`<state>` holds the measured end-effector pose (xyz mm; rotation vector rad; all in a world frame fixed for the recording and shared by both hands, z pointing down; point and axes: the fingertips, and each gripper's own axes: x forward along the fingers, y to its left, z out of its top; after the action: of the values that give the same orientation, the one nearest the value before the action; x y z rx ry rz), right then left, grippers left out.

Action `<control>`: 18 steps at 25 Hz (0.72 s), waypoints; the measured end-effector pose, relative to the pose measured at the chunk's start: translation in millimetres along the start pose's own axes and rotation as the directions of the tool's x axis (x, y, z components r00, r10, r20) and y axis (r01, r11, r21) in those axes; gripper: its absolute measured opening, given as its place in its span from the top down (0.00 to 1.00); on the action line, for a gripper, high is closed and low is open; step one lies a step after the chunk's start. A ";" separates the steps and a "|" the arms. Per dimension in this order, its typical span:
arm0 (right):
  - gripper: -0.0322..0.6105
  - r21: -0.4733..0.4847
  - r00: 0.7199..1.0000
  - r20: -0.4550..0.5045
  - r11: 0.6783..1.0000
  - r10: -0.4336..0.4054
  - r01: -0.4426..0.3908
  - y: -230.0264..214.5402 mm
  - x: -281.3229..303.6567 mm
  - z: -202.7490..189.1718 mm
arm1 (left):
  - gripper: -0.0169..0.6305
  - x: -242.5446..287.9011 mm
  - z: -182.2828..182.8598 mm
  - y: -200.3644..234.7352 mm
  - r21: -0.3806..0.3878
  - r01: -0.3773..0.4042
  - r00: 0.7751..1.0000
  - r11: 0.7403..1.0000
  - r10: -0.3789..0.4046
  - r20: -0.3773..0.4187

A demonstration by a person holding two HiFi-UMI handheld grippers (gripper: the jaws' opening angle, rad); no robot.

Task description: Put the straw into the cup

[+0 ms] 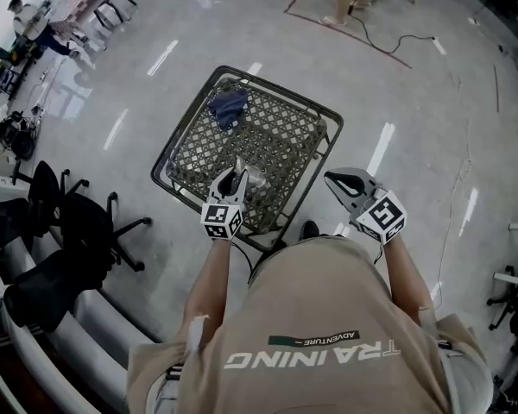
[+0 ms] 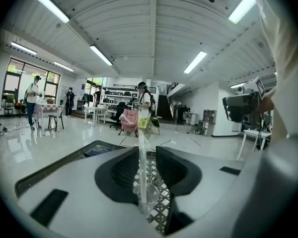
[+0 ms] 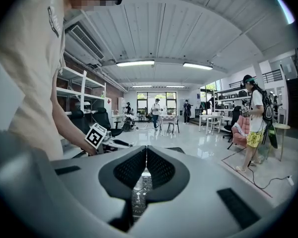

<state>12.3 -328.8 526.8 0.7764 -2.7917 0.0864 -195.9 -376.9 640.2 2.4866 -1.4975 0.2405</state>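
Observation:
A clear plastic cup (image 2: 147,202) sits upright between the jaws of my left gripper (image 2: 148,150), which is shut on it. A pale straw (image 2: 141,162) stands in the cup and leans against the left jaw. In the head view the left gripper (image 1: 234,181) hovers over the near edge of the mesh table (image 1: 304,110), with the cup (image 1: 254,179) a translucent blur at its tips. My right gripper (image 1: 334,180) hangs off the table's right side, above the floor. Its jaws (image 3: 146,155) are shut together with nothing between them.
A dark blue cloth (image 1: 229,107) lies at the far side of the table. Black office chairs (image 1: 73,231) crowd the floor to the left. A cable (image 1: 395,43) runs across the floor beyond the table, where a person (image 3: 253,125) stands.

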 end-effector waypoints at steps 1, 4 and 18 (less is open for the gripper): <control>0.92 -0.001 1.000 0.006 1.000 0.009 -0.009 1.6 0.9 0.7 | 0.81 -5.4 7.4 -1.1 0.007 -0.012 1.000 1.000 0.012 0.019; 0.92 -0.005 0.999 0.026 0.999 0.046 -0.046 7.3 6.9 4.9 | 0.81 -26.5 34.1 -0.7 0.023 -0.063 0.995 0.998 0.061 0.085; 0.92 -0.083 0.949 0.215 0.973 0.229 -0.216 28.0 41.2 83.6 | 0.95 -134.1 152.1 2.3 -0.018 -0.247 0.925 0.969 0.241 0.293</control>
<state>-54.3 -335.6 456.2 0.4801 -3.0713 -0.0468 -256.9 -306.4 460.1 2.4284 -1.9336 -0.0801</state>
